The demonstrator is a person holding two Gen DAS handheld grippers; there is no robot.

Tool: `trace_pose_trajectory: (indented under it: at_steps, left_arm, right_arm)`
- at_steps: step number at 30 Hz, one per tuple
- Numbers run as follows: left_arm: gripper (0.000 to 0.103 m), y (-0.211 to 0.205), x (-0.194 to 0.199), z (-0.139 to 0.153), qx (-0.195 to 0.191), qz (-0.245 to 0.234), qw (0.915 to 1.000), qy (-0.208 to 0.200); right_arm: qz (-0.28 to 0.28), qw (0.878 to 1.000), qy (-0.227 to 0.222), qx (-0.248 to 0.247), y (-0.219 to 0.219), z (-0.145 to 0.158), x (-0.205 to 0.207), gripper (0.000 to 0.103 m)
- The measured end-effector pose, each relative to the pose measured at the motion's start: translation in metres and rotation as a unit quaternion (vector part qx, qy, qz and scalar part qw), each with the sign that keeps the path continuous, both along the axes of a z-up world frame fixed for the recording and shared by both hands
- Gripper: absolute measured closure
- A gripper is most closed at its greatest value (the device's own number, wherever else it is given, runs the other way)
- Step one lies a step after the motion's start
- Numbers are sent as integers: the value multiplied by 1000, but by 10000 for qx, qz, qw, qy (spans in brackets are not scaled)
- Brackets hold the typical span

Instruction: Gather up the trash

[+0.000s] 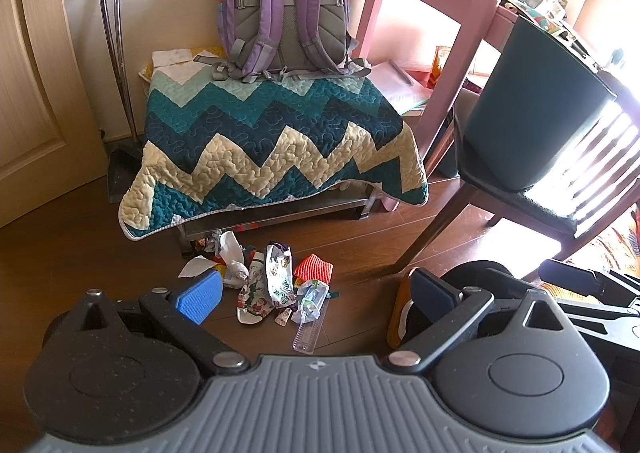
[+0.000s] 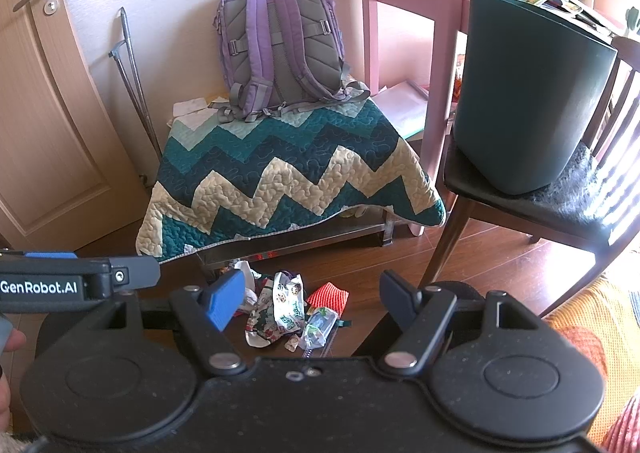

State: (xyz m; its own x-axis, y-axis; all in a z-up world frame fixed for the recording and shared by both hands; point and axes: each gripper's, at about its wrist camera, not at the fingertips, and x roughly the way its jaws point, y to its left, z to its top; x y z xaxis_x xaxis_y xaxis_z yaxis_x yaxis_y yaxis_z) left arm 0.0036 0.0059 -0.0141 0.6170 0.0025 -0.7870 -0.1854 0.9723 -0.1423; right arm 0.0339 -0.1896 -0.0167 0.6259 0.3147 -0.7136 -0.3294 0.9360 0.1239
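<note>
A heap of trash [image 1: 272, 277] [image 2: 288, 305] lies on the dark wood floor in front of a quilt-covered bench: crumpled white paper [image 1: 234, 253], printed wrappers [image 1: 278, 273], a red knitted piece [image 1: 314, 267] [image 2: 328, 295], a clear plastic pack [image 1: 310, 299] and a clear ruler [image 1: 308, 333]. A dark green bin [image 1: 532, 109] [image 2: 528, 93] stands on a chair seat at the right. My left gripper [image 1: 316, 291] hangs open above the heap, nothing between its fingers. My right gripper [image 2: 310, 299] is open too, and holds nothing.
The bench with a zigzag quilt [image 1: 272, 141] carries a purple backpack [image 1: 284, 9]. A pink desk [image 1: 432, 13] stands behind the dark chair [image 1: 516, 205]. A door [image 2: 44, 101] and a long-handled dustpan [image 1: 120, 169] are at the left. An orange cushion [image 2: 600, 321] lies at lower right.
</note>
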Motion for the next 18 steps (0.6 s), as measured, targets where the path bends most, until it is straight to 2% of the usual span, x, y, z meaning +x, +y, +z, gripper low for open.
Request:
trace_pose_trajectory:
  at_steps: [13,18]
  left_arm:
    - [2,0,0,-2,-48,-20,10000,6]
    - [2,0,4,-9,-112,-3,9999,66]
  right_arm:
    - [-10,10000,53,-20,1,-3,5,29]
    - [5,9999,139,-78,6,-15,12,29]
